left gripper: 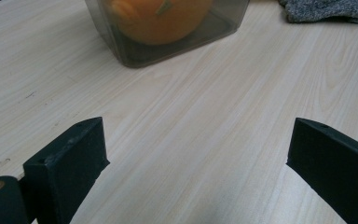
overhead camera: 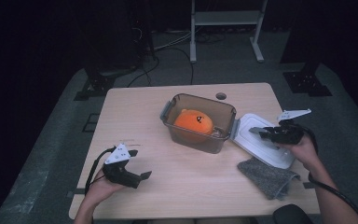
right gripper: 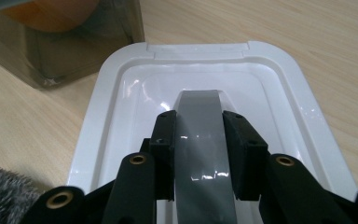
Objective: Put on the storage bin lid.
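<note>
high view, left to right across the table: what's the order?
left gripper → clear container with the orange plush toy inside → grey cloth → right gripper gripping the white lid's handle.

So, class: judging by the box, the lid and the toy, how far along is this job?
Done: the orange toy sits inside the open box. In hand: the right gripper has its jaws closed on the grey handle of the white lid, which lies on the table beside the box. Left: setting the lid on the box. The left gripper is open, idle.
</note>
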`<state>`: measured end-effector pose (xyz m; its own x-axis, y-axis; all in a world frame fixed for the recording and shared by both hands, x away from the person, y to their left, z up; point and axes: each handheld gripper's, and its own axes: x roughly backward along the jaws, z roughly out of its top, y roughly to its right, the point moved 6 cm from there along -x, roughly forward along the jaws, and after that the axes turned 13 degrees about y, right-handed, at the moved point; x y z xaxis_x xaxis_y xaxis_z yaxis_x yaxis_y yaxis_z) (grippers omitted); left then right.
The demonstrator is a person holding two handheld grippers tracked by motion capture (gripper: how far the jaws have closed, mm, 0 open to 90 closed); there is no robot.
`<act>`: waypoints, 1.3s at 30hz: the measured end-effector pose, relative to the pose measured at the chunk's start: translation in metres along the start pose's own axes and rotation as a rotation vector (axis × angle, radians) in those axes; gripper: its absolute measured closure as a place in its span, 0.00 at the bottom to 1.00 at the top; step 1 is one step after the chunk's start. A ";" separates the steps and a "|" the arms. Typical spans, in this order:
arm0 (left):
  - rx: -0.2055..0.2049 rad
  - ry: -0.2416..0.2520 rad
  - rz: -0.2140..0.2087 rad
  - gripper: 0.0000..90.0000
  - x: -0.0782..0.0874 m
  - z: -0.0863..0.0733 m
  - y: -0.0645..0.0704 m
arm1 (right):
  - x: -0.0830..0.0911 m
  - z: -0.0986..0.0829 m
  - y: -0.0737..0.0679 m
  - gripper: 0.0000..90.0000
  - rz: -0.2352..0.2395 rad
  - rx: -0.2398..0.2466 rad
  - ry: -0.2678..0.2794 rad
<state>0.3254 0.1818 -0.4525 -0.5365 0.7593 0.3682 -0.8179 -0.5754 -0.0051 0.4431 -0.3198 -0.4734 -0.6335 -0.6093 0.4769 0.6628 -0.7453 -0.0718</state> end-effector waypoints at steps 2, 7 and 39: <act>0.000 0.002 0.000 0.04 0.000 0.000 0.000 | 0.002 0.001 0.000 0.73 -0.003 0.000 0.001; -0.001 -0.001 -0.001 0.04 0.000 0.000 0.000 | 0.006 0.004 0.001 0.73 -0.005 0.002 0.003; -0.001 0.002 -0.003 0.04 -0.001 0.001 0.001 | 0.049 0.019 -0.001 0.73 -0.019 0.023 0.025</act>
<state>0.3251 0.1802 -0.4521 -0.5340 0.7619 0.3664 -0.8199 -0.5724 -0.0047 0.4189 -0.3437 -0.4332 -0.6551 -0.6021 0.4563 0.6596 -0.7504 -0.0433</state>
